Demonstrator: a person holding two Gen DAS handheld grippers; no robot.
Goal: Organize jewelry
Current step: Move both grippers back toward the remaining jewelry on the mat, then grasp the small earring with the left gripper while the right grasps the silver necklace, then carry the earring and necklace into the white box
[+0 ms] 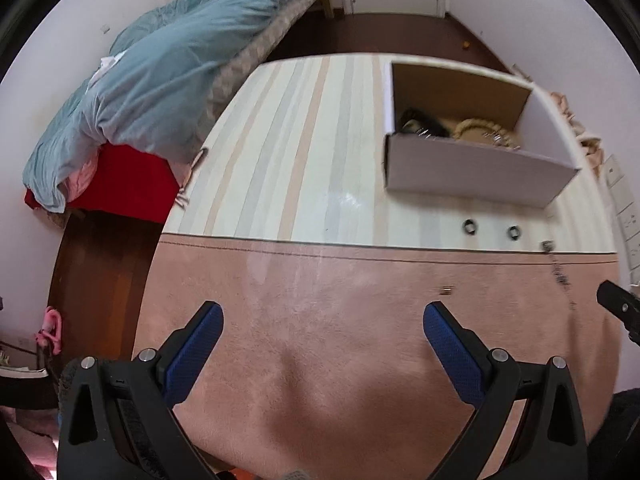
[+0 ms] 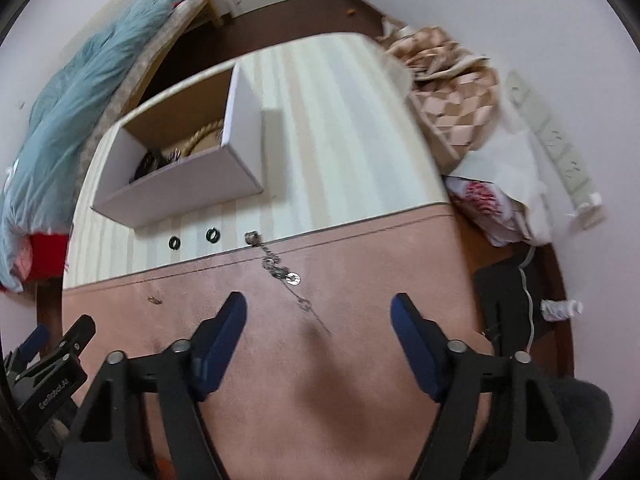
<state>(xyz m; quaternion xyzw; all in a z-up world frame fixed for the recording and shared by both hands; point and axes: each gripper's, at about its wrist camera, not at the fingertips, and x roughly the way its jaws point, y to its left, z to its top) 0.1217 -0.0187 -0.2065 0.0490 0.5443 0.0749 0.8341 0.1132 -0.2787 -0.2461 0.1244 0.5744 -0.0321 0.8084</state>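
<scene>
A white cardboard box (image 1: 472, 168) (image 2: 180, 188) stands open on the striped surface, with a beaded necklace (image 1: 480, 130) and dark jewelry inside. Two dark rings (image 1: 469, 226) (image 1: 513, 233) lie in front of it; they also show in the right wrist view (image 2: 174, 242) (image 2: 213, 235). A silver chain (image 2: 280, 270) runs from the stripes onto the pink cloth, just ahead of my right gripper (image 2: 318, 308), which is open and empty. The chain also shows at the right in the left wrist view (image 1: 558, 268). My left gripper (image 1: 322, 312) is open and empty over the pink cloth.
A pink cloth (image 1: 320, 320) covers the near part of the surface. A small brown piece (image 2: 154, 301) lies on it. A bed with a blue quilt (image 1: 160, 80) is at the left. Patterned fabric (image 2: 452, 88) and bags lie at the right edge.
</scene>
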